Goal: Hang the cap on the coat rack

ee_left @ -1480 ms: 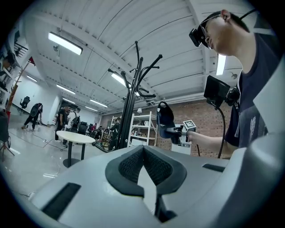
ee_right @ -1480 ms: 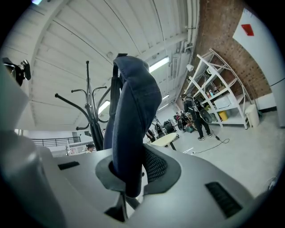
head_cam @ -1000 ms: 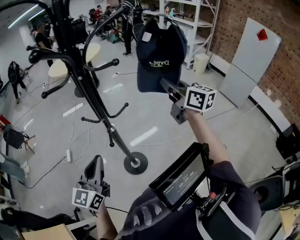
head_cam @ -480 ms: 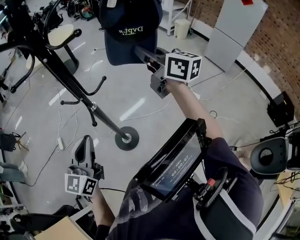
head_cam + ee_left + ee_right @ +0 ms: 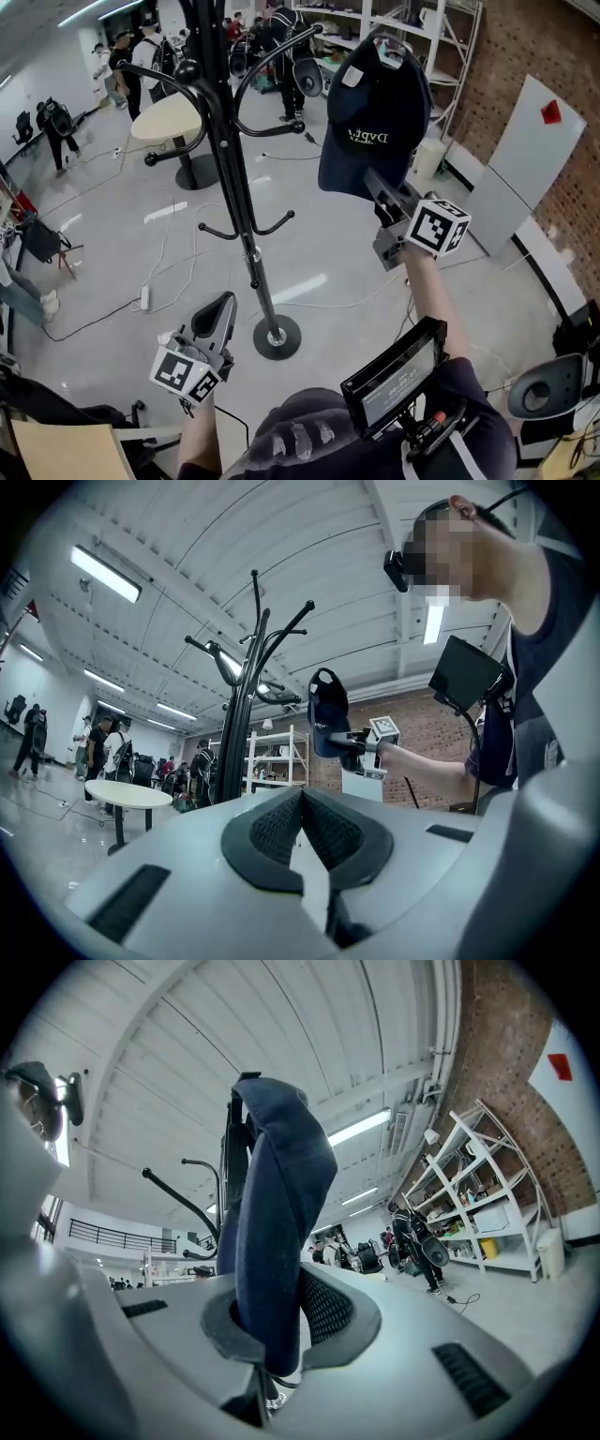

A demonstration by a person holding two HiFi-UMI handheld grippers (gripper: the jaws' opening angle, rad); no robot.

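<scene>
A navy cap (image 5: 377, 108) with pale lettering hangs by its brim from my right gripper (image 5: 377, 184), which is shut on it and held high. In the right gripper view the cap (image 5: 277, 1222) rises from between the pads (image 5: 323, 1312), and the rack's hooks (image 5: 178, 1194) show behind it. The black coat rack (image 5: 234, 178) stands left of the cap, apart from it, its round base (image 5: 277, 337) on the floor. My left gripper (image 5: 216, 314) is low near the base, shut and empty. The left gripper view shows its pads (image 5: 323, 829) meeting, with the rack (image 5: 239, 733) and cap (image 5: 326, 724) beyond.
A round pale table (image 5: 169, 117) and several people stand behind the rack. Metal shelving (image 5: 417, 28) and a white panel (image 5: 525, 131) line the brick wall at right. Cables (image 5: 141, 300) trail over the grey floor. A tablet (image 5: 394, 375) hangs at the person's chest.
The head view has swung up, so the rack now stands upright at centre left. My right gripper still holds the cap high, to the right of the rack's top. The left gripper stays low.
</scene>
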